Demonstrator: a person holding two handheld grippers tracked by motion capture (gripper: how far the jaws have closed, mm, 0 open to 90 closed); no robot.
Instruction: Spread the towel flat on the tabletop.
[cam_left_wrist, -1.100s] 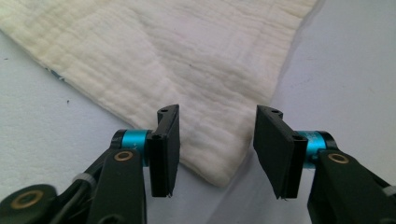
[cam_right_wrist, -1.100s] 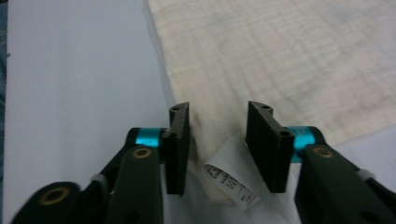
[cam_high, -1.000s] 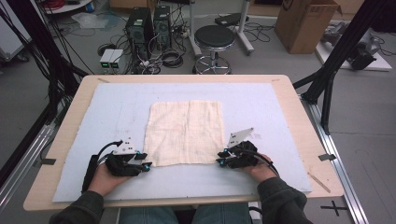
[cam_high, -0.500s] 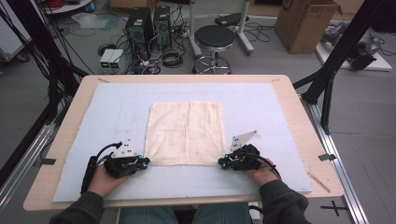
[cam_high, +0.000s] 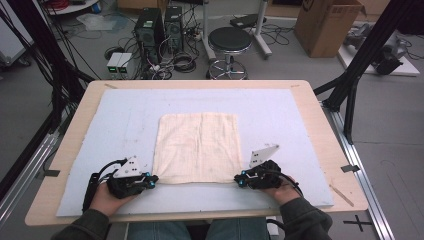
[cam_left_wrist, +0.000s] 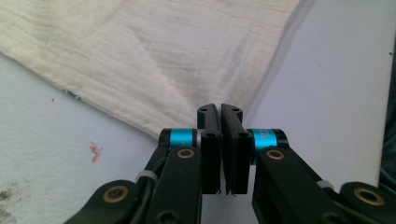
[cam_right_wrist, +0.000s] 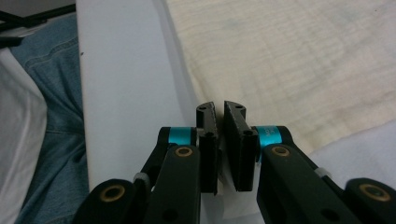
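The left tongs (cam_high: 151, 181) are squeezed on the near left corner of the cloth (cam_high: 197, 146). Their jaws have just been closing, with the cloth's corner between them. The right tongs (cam_high: 240, 180) pinch the near right corner the same way, their jaws also just closed. The cloth lies flat in the middle of the blue mat (cam_high: 125, 120) on the tabletop (cam_high: 320, 135).
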